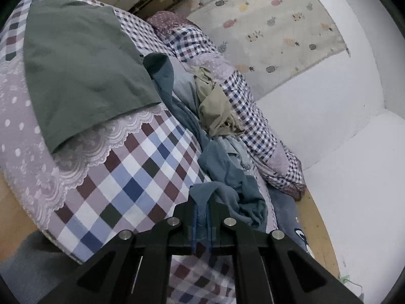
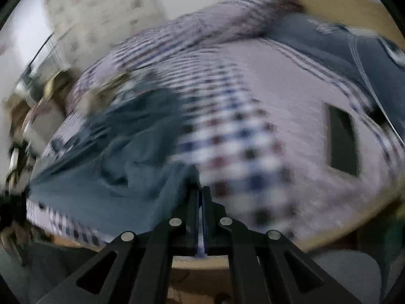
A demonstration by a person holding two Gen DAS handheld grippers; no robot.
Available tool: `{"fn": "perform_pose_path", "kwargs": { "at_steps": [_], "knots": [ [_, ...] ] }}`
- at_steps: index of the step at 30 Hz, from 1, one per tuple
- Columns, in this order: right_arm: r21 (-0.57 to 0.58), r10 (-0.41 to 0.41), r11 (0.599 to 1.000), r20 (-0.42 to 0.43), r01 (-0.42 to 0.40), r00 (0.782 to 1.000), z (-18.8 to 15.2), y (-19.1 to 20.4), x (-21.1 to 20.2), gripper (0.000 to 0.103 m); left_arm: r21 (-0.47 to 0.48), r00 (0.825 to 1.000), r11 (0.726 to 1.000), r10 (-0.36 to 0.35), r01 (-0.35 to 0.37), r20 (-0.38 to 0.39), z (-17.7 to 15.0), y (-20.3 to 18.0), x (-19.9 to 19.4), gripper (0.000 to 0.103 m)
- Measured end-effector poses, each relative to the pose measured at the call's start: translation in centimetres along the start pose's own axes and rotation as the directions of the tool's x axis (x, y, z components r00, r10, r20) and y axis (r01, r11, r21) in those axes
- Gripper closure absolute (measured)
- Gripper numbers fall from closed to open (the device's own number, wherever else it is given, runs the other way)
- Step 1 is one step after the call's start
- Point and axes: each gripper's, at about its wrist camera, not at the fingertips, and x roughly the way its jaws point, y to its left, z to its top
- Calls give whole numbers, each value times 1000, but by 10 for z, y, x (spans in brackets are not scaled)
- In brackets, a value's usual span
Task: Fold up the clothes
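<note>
A soft, limp teal garment point(image 1: 227, 177), lying crumpled on the checked bed point(image 1: 121, 177), is pinched by the closed left gripper point(image 1: 201, 217) and seemingly by the closed right gripper point(image 2: 201, 202); edges or corners are judged the best holds.

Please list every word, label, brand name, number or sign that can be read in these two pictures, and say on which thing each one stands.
None can be read.
The wall cloth bears only small pineapple pictures, no words.
The blue item at the bed's far edge bears a white mark, cut off; not legible as text.
The bedcover has only checks, dots and lace.
The right wrist view is too blurred to show any writing.
</note>
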Motion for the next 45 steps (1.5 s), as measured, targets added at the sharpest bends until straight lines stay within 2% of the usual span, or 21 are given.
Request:
{"fn": "perform_pose_path", "kwargs": {
  "at_steps": [2,4,6,9,11,12,13,14,15,16,17,21,25,29,33,35,38,41,45],
  "knots": [
    [-20,-102,995,-4,102,995,-2,-8,-11,103,23,1000,1000,19,-19,3,-3,-7,-5,99],
    [-12,-131,991,-31,131,991,-5,-16,-10,102,22,999,999,50,-50,-19,-5,-11,-8,99],
    [3,-142,990,-59,143,988,-7,-23,-7,99,25,990,992,128,-126,-67,-10,-11,-4,99],
    [33,-117,992,-71,119,991,-7,-26,2,98,66,957,967,254,-247,-137,-18,-14,4,99],
    [53,-91,994,-62,95,994,-6,-25,6,94,74,932,946,323,-315,-163,-19,-12,7,94],
    [61,-79,995,-53,82,995,-5,-25,6,86,72,921,937,349,-342,-171,-19,-11,7,88],
    [69,-61,996,-41,64,997,-2,-24,8,73,64,918,933,361,-355,-167,-19,-9,5,77],
    [72,-43,996,-30,45,999,0,-23,10,68,49,916,930,368,-365,-158,-19,-7,1,68],
    [73,-26,997,-20,27,999,2,-22,12,63,32,919,930,367,-367,-146,-18,-6,-4,45],
    [73,-9,997,-12,10,1000,3,-20,14,61,15,921,930,366,-368,-132,-17,-4,-10,25],
    [72,8,997,-5,-7,1000,5,-19,16,61,1,923,929,367,-369,-112,-14,-2,-14,18],
    [51,59,997,2,-59,998,13,-6,29,52,-19,929,930,364,-366,-58,-4,0,-26,17],
    [29,110,994,5,-110,994,21,7,42,51,-3,956,957,290,-291,-28,4,-8,-14,16],
    [30,174,984,-2,-174,985,32,16,61,51,28,985,985,170,-169,-38,5,-28,17,16],
    [98,264,960,-2,-262,965,55,13,89,51,64,997,997,50,-46,-59,5,-53,62,15],
    [111,271,957,-19,-267,962,67,15,108,51,75,997,997,-9,15,-81,8,-64,92,15],
    [65,260,964,-45,-257,965,91,26,137,50,55,980,991,-112,123,-162,10,-78,143,15],
    [-11,288,957,-53,-289,956,119,43,168,50,34,935,967,-236,254,-263,4,-94,191,15],
    [-35,335,940,-88,-339,938,149,60,217,50,27,875,936,-317,351,-367,-13,-119,240,15]
  ]
}}
